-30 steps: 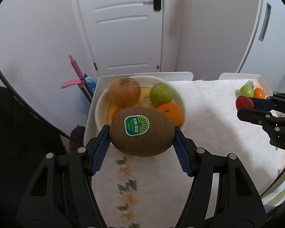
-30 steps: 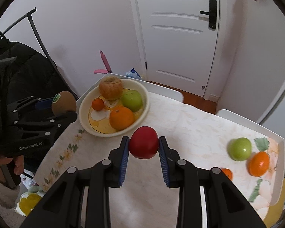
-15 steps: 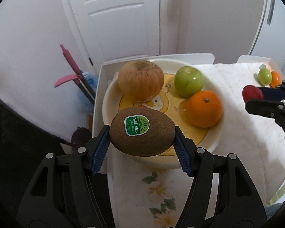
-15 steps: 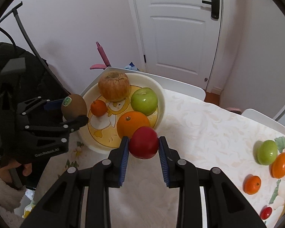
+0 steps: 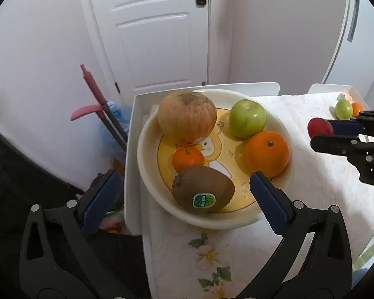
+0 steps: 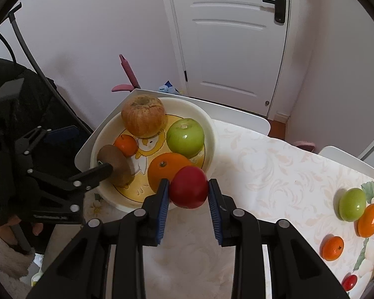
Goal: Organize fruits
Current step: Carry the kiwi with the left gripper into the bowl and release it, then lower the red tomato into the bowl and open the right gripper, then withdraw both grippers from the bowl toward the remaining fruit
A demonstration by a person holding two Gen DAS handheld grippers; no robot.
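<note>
Released since a moment ago, brown stickered kiwi [image 5: 203, 194] lies in cream cartoon-printed bowl [image 5: 147, 174]; left gripper [image 5: 184, 191] gapes wide, right gripper [image 6: 188, 193] pinches red round fruit [image 6: 189, 186], hiding its underside

The left gripper [image 5: 184, 189] is spread wide, its blue-padded fingers [image 5: 101, 195] apart with nothing between them, hovering at the near left edge of the table. The right gripper [image 6: 188, 194] is closed, its pads [image 6: 163, 200] pressed on a red fruit [image 6: 189, 186], held over the middle of the table near the left gripper.
</note>
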